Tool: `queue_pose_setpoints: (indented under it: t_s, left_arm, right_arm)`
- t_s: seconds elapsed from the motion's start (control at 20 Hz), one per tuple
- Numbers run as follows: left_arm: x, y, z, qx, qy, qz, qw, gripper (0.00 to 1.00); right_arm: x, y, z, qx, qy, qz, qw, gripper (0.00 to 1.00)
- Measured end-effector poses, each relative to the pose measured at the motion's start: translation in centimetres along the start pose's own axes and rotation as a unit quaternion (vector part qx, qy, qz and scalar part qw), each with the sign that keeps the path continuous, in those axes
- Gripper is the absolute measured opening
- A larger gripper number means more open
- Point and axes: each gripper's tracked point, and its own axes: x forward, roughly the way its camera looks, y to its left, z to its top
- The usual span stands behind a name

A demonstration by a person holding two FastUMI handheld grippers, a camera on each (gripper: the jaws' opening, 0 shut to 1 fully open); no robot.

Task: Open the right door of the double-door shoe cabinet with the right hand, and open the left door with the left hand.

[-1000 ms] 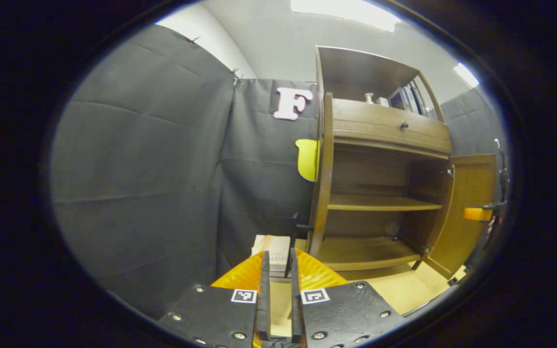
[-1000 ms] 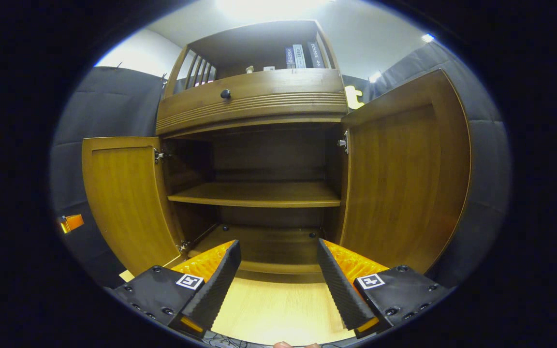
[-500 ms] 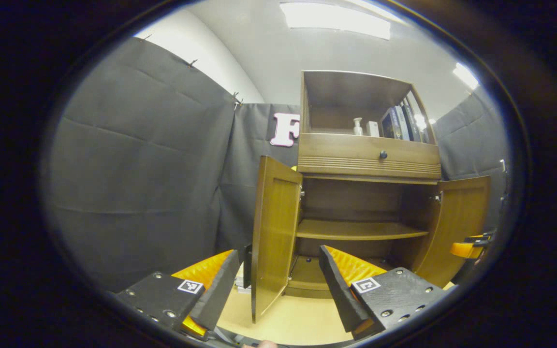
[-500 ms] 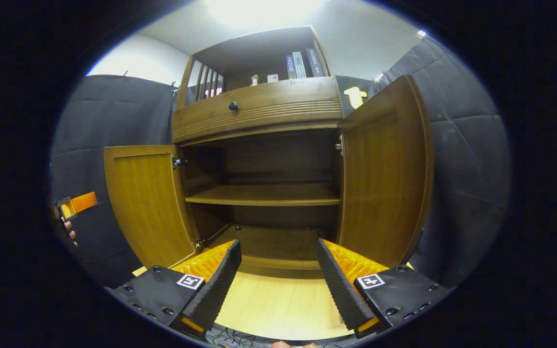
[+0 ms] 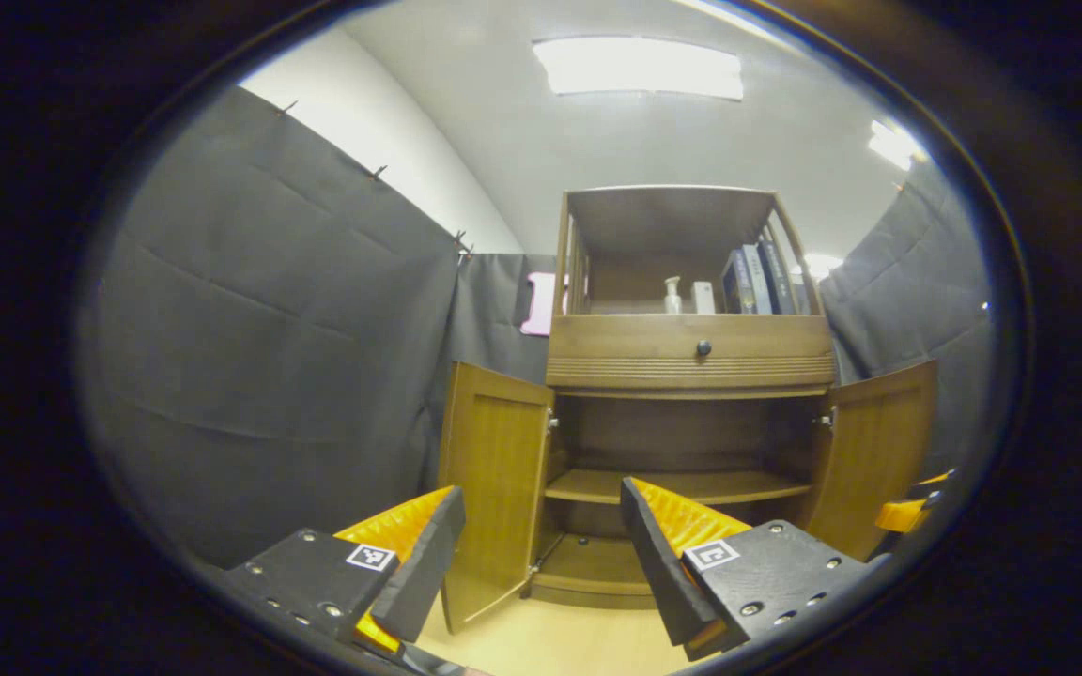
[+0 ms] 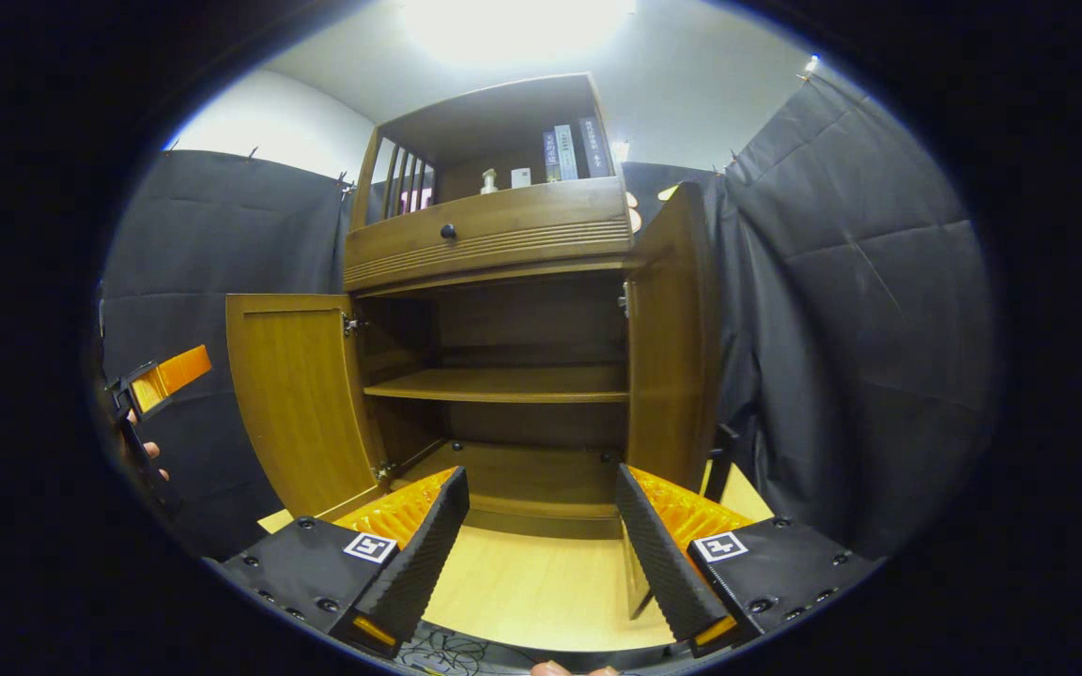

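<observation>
Shoe cabinet (image 5: 688,352) (both doors swung wide) stands beyond both grippers' spread, empty fingers (image 6: 414,563).

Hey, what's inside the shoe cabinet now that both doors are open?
Inside the shoe cabinet there is one bare wooden shelf and a bare bottom board; no shoes. The right door hides part of the right inner wall.

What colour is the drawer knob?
Black. The knob on the drawer shows best in the left gripper view.
</observation>
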Motion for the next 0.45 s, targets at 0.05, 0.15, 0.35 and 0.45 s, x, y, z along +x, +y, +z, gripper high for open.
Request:
queue_pose_setpoints:
  t_s: [0.05,0.15,0.35,0.45]
  left_arm:
    - [-0.1,-1.4,-0.6,-0.005,0.003,-0.017,1.0,0.95]
    - [1.2,-3.9,-2.5,-0.013,0.017,-0.044,0.999,0.95]
    - [2.9,-8.2,-5.1,-0.033,0.036,-0.101,0.994,0.95]
    - [3.2,-8.9,-5.9,-0.033,0.04,-0.127,0.991,0.95]
  right_arm:
    - [-0.4,-0.7,0.1,0.001,-0.004,-0.01,1.0,0.96]
    - [-0.9,-1.5,-0.3,0.004,0.001,-0.026,1.0,0.98]
    - [-1.8,-2.1,-1.9,0.003,0.021,-0.06,0.998,1.0]
    - [-1.6,-1.7,-1.9,0.002,0.021,-0.071,0.997,0.92]
